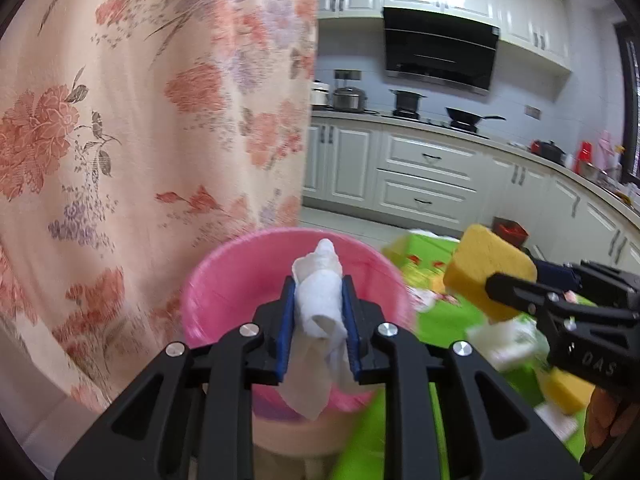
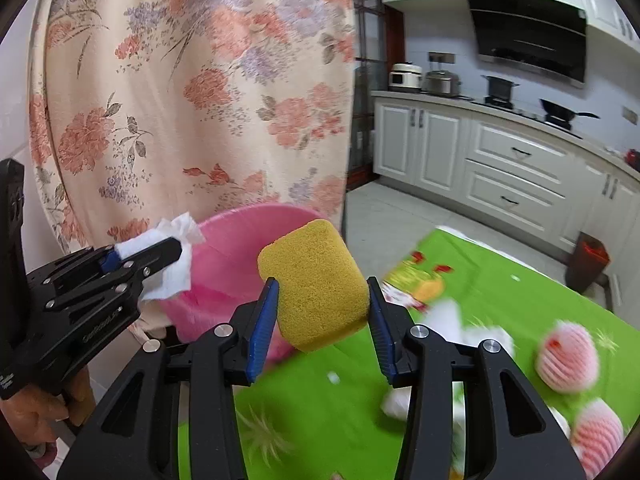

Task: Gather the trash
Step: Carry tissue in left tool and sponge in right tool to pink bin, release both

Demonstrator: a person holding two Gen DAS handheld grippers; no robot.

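My left gripper (image 1: 319,310) is shut on a crumpled white tissue (image 1: 320,304), held over the mouth of a pink plastic bin (image 1: 224,280). The same left gripper (image 2: 176,246) shows at the left of the right wrist view, with the tissue (image 2: 176,248) hanging beside the pink bin (image 2: 240,248). My right gripper (image 2: 322,308) is shut on a yellow sponge (image 2: 314,284), just right of the bin's rim. In the left wrist view the right gripper (image 1: 494,282) and its sponge (image 1: 486,268) come in from the right.
A floral curtain (image 1: 152,120) hangs close behind the bin. A green patterned tablecloth (image 2: 520,304) covers the table, with pink foam fruit nets (image 2: 566,360) and white scraps (image 2: 444,316) on it. White kitchen cabinets (image 1: 424,172) and a dark floor bin (image 2: 590,260) stand beyond.
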